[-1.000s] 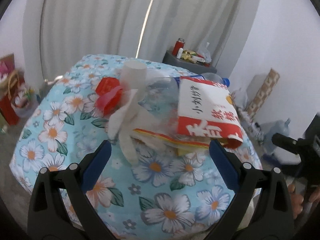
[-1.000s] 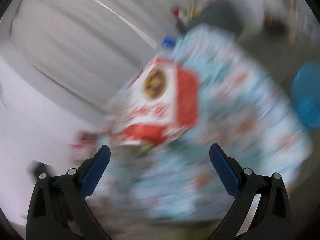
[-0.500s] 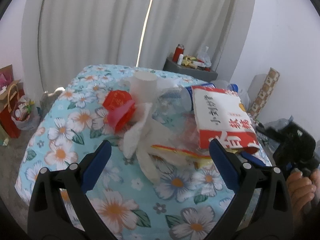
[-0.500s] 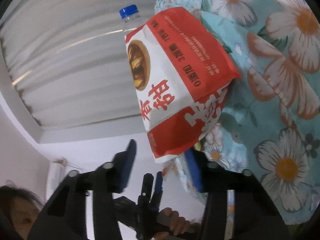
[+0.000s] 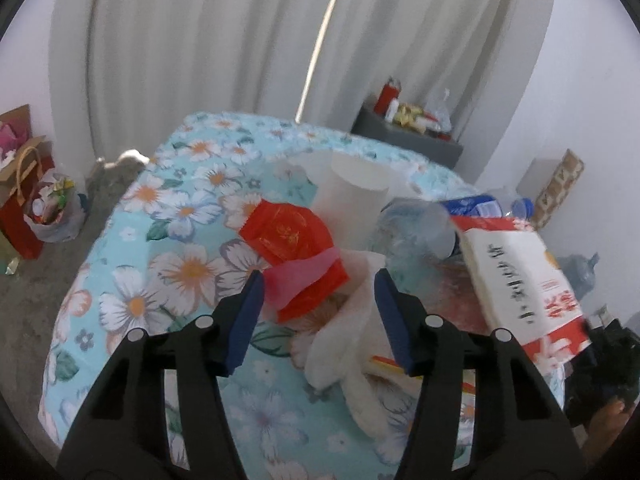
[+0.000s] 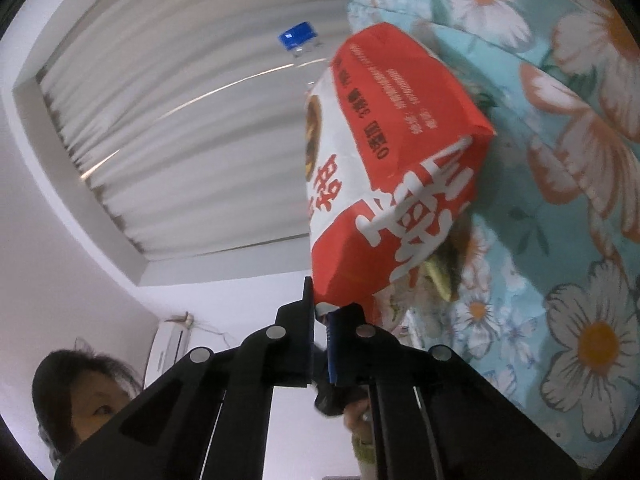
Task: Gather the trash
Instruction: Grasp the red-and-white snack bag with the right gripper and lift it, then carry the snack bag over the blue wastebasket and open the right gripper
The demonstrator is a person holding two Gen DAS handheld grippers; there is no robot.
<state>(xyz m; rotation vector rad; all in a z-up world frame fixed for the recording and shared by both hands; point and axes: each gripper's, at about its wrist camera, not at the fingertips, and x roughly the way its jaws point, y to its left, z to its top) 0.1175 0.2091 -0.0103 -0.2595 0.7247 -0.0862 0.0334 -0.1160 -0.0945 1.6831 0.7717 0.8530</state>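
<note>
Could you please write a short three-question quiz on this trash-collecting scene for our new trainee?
1. True or false: the right tool is shut on the red and white snack bag.
2. What colour is the wrapper ahead of the left tool?
3. The paper cup lies: A) on the floral cloth, B) on the floor.

Key: 1 true; 2 red; 3 A.

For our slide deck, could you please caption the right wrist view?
Right gripper shut on the corner of a red-and-white snack bag above the floral tablecloth.
</note>
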